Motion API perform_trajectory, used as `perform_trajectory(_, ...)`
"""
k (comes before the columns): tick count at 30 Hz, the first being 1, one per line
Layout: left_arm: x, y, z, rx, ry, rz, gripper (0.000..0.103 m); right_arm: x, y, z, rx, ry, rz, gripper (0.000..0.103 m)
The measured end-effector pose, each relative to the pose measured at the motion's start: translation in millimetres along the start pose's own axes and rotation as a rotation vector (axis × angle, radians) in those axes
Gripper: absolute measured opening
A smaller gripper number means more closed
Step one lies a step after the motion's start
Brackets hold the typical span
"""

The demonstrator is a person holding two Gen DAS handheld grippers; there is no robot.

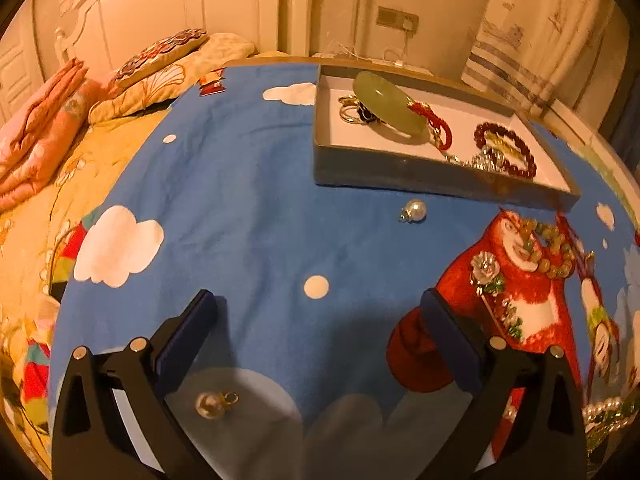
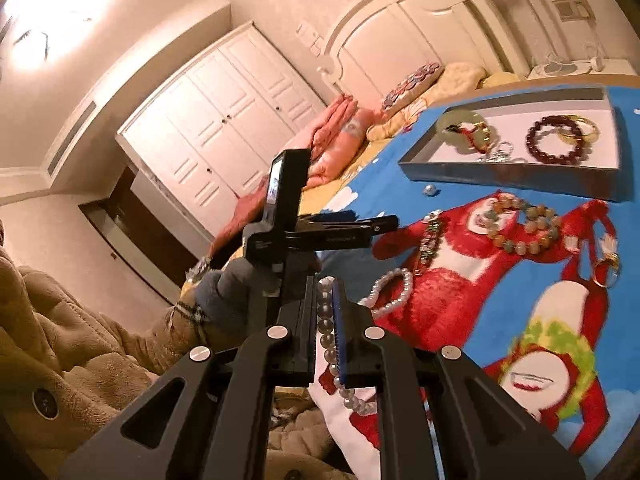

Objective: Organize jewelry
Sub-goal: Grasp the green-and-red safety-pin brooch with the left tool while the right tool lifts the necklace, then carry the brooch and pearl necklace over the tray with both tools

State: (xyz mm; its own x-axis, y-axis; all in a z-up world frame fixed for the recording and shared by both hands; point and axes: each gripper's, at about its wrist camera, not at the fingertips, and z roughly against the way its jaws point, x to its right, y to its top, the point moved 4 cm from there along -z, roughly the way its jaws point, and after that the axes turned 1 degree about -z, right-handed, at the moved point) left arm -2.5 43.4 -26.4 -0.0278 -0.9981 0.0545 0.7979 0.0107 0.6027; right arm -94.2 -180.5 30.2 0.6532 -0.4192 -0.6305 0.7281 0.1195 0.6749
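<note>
A shallow grey jewelry box (image 1: 400, 170) (image 2: 508, 174) lies on a blue cartoon cloth, holding a green jade pendant (image 1: 386, 102), rings (image 1: 350, 112) and a dark red bead bracelet (image 1: 506, 148) (image 2: 556, 140). My left gripper (image 1: 316, 304) is open, low over the cloth; a pearl earring (image 1: 214, 403) lies between its fingers near the left one. Another pearl earring (image 1: 414, 211) lies before the box. My right gripper (image 2: 325, 286) is shut on a pearl bracelet (image 2: 330, 344), lifted off the cloth. A colored bead bracelet (image 2: 520, 228), a brooch (image 1: 486, 270) and a gold ring (image 2: 606, 270) lie loose.
A bed with pink folded blankets (image 1: 36, 136) and pillows (image 1: 160, 56) lies left of the cloth. White wardrobe doors (image 2: 224, 120) and a headboard stand behind. The left hand with its gripper (image 2: 304, 224) shows in the right wrist view. More pearls (image 1: 608, 412) lie at the right edge.
</note>
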Motion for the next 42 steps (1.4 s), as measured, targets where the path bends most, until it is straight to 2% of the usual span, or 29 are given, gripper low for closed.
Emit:
perform_trajectory(3,20.9,-1.0,9.6,0.010,-0.077,-0.007,0.100,12.5,-4.2,15.6,0.038,-0.019,-0.028,0.010)
perform_trajectory(5,44.6,-1.3,13.3,0.017,-0.089,-0.055,0.100,22.2,-6.8,31.4,0.078,-0.030,-0.054,0.010)
perform_trajectory(7,66.1,-1.1,12.7,0.018,-0.096,-0.093,0.096,30.3,-7.4,46.5,0.119,-0.036,-0.077,0.010)
perform_trajectory(10,89.7,-0.5,-2.4,-0.024,-0.070,-0.108,0.086,36.4,-8.8,70.1,0.181,-0.038,-0.096,0.010)
perform_trajectory(11,94.7,0.3,-6.1,-0.007,-0.009,-0.130,0.081,37.3,-9.4,76.9,0.201,-0.038,-0.100,0.010)
perform_trajectory(12,98.4,1.0,-7.1,0.006,0.001,-0.146,0.072,37.9,-10.1,81.2,0.213,-0.038,-0.102,0.010)
perform_trajectory(13,101.8,1.5,-5.7,0.020,-0.023,-0.152,0.051,38.4,-11.4,87.2,0.227,-0.039,-0.102,0.010)
perform_trajectory(15,106.7,1.0,-3.8,0.036,-0.033,-0.181,0.022,39.5,-14.4,95.8,0.247,-0.042,-0.106,0.010)
perform_trajectory(22,110.6,-6.3,3.3,0.056,-0.042,-0.195,0.022,52.1,-15.7,105.0,0.291,-0.031,-0.131,0.010)
perform_trajectory(35,131.5,-2.9,27.1,0.119,-0.042,-0.253,0.022,46.3,-0.1,123.2,0.372,-0.007,-0.121,0.010)
perform_trajectory(42,132.0,1.4,31.3,0.132,-0.042,-0.258,0.022,39.6,12.8,119.0,0.366,-0.011,-0.092,0.010)
